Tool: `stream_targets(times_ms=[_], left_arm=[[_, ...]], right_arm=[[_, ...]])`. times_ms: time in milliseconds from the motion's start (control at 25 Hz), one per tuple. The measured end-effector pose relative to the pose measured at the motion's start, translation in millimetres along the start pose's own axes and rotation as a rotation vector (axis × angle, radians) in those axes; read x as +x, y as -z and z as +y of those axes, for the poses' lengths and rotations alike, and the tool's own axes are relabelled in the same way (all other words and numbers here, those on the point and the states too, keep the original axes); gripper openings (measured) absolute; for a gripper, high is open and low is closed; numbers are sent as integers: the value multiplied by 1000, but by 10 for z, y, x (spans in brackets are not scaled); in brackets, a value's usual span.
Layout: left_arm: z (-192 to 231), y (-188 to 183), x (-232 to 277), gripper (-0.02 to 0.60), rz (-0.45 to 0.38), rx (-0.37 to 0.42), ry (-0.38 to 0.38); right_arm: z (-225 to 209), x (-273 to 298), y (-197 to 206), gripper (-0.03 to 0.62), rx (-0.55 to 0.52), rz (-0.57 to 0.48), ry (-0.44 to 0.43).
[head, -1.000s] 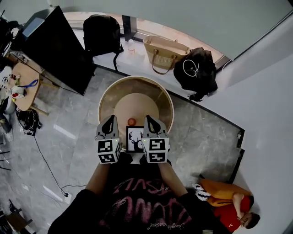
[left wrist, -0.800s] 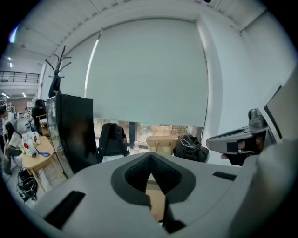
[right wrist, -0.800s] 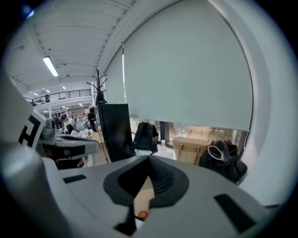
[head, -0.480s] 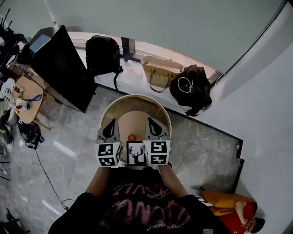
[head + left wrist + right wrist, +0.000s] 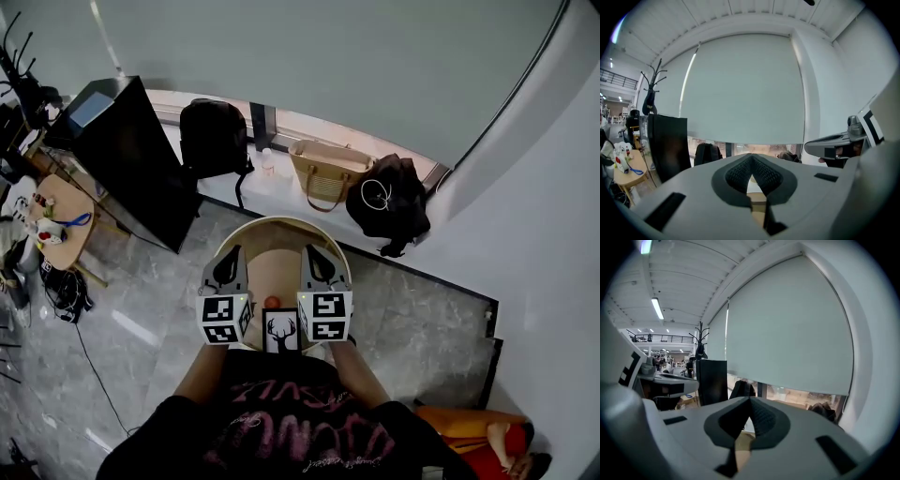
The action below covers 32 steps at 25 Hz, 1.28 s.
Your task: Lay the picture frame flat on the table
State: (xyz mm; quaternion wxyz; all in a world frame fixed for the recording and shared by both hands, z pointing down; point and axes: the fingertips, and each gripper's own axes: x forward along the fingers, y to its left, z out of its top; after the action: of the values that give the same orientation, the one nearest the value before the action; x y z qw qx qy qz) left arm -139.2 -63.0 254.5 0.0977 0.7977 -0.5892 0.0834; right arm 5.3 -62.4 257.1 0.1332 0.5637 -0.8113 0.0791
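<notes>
In the head view a black picture frame [image 5: 280, 331] with a white deer print shows at the near edge of a round wooden table [image 5: 274, 272], face up toward me; I cannot tell whether it leans or lies. A small orange ball [image 5: 272, 302] sits just beyond it. My left gripper [image 5: 228, 265] and right gripper [image 5: 316, 262] hover side by side above the table, one on each side of the frame, both shut and empty. The left gripper [image 5: 751, 157] and right gripper [image 5: 750, 400] look level toward a window blind; neither gripper view shows the frame.
Along the window ledge stand a black backpack [image 5: 214, 136], a small bottle [image 5: 268, 161], a straw tote [image 5: 328, 173] and a black bag [image 5: 389, 202]. A tall black cabinet [image 5: 131, 159] and a cluttered side table [image 5: 56, 225] are at the left. A person in orange [image 5: 487, 441] sits at lower right.
My head view has tilted up, so the table, ball and frame sit lower in it and more wall shows. Both grippers stay shut, side by side.
</notes>
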Motion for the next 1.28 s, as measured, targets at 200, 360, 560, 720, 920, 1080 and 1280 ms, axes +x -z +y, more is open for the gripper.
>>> stream_targets(times_ms=[200,360,560,720,920,1080,1280], left_arm=[[5,-283,41,9,-56,-10,6],[-13,-426,67,9,-75,1,18],[-17,-432,78,9,-72,10,24],[-16,-459,70,9,-67,4,14],[-12,-462,80,9,-67,9,20],[-10,-480,72,9,-82,0,19],[-15,-506,115,9,-85,-5,24]], right_arm=[[-118,8,-223,21,-1,-49,24],[-179,-25,-340,21,10,-80,41],[-196,-34,-408,20,7,-103,50],[-166,-18,-436,20,7,-110,40],[-118,-1,-434,20,0,-109,28],[-129,12,-443,20,10,-115,24],[-163,44,-480,20,34,-129,20]])
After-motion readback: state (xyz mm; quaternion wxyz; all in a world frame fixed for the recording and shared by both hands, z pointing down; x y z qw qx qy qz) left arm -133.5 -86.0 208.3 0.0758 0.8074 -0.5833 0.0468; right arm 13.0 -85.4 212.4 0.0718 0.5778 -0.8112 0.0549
